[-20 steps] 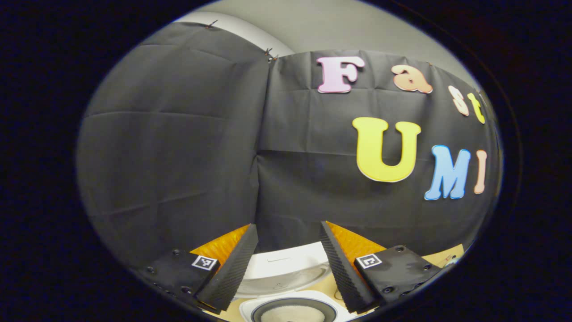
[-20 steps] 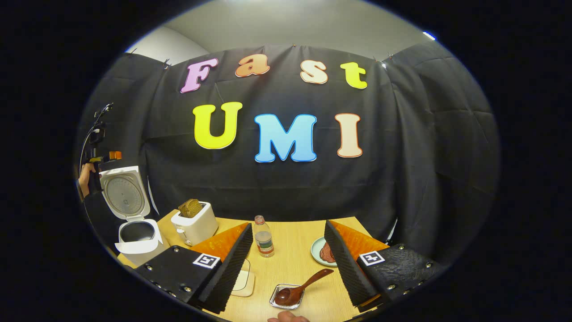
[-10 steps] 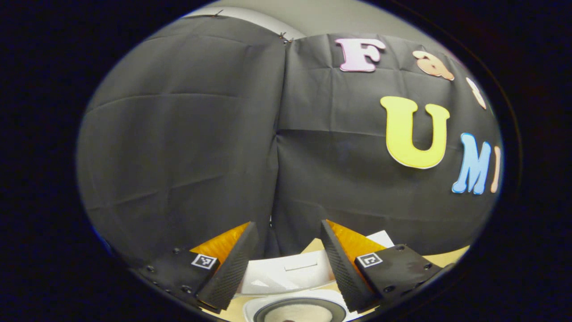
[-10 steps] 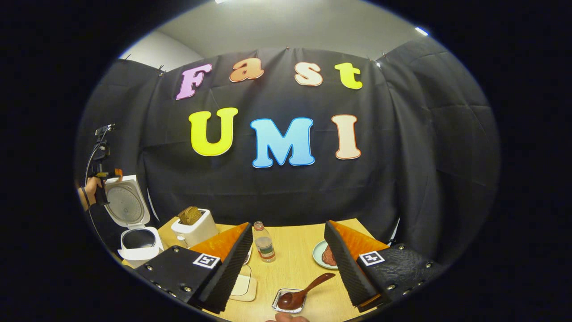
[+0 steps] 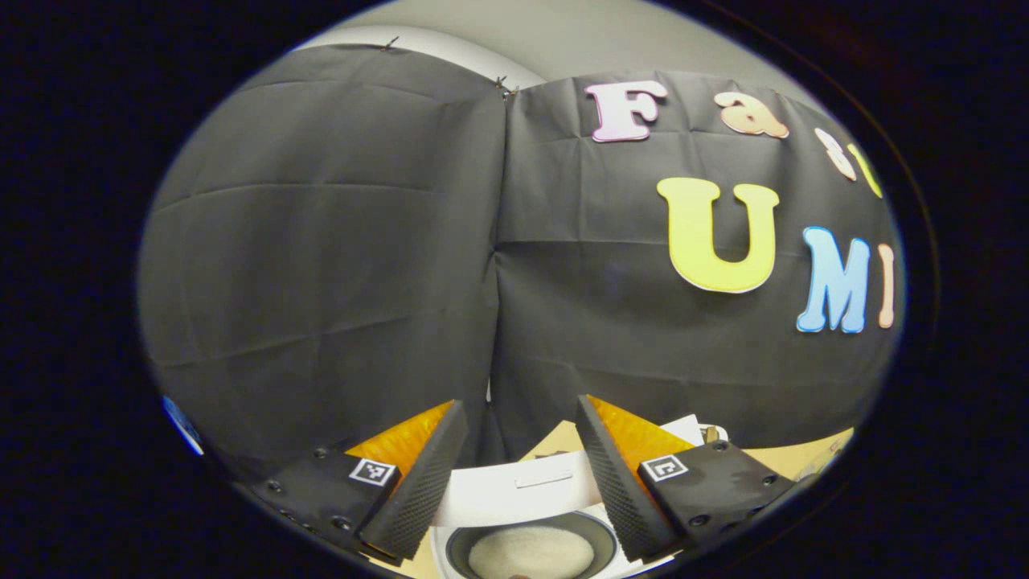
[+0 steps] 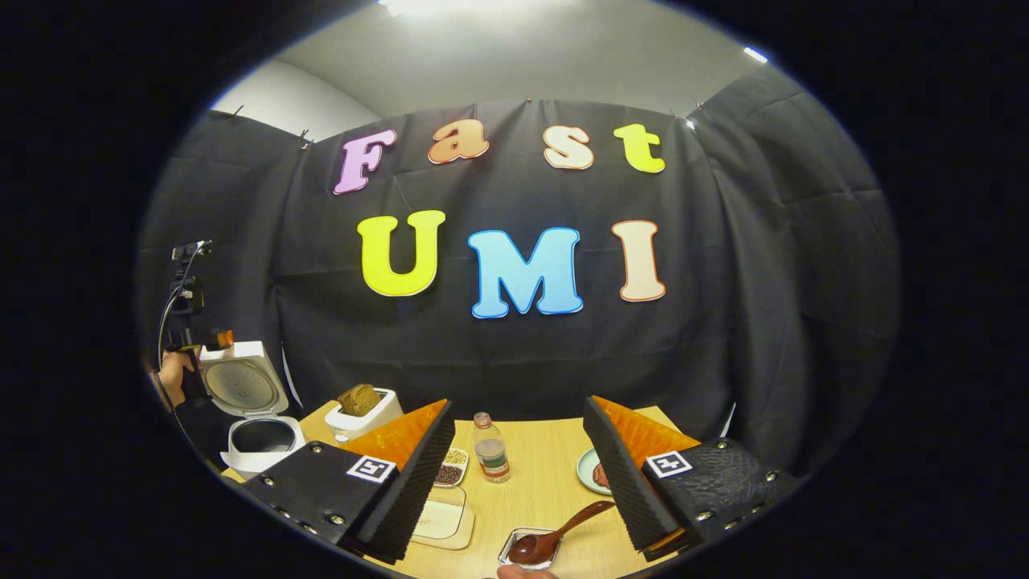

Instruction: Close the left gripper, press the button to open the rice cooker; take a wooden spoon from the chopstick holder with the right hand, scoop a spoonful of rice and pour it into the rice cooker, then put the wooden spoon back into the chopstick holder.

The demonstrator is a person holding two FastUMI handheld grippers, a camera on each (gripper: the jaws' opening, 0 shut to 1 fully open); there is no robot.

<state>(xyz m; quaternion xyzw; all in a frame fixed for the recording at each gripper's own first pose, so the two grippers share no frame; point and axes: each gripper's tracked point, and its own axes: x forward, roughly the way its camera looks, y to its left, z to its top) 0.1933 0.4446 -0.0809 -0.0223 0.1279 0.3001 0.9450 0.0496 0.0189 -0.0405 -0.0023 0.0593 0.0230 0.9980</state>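
Observation:
In the left gripper view my left gripper (image 5: 518, 474) is open, just above the raised white lid (image 5: 522, 486) of the rice cooker. Below the lid, the dark pot (image 5: 458, 547) holds white rice (image 5: 530, 553). The right gripper view shows the rice cooker (image 6: 261, 442) at the far left with its lid (image 6: 241, 386) up. Behind that lid a hand (image 6: 170, 374) holds the left gripper (image 6: 215, 339). My right gripper (image 6: 518, 474) is open over the table. The brown wooden spoon (image 6: 555, 535) lies below it, its bowl in a small metal tray (image 6: 514, 559).
On the wooden table (image 6: 539, 474) stand a white toaster (image 6: 362, 412) with bread, a small bottle (image 6: 490, 450), a green plate (image 6: 593, 474) with food, a divided dish of beans (image 6: 450, 468) and a pale flat dish (image 6: 442, 521). A fingertip (image 6: 522, 572) shows at the bottom edge.
The left gripper view has tipped down, so more of the pot and rice shows. The right gripper view has tilted up slightly, and the table things sit lower in it. Both grippers stay open.

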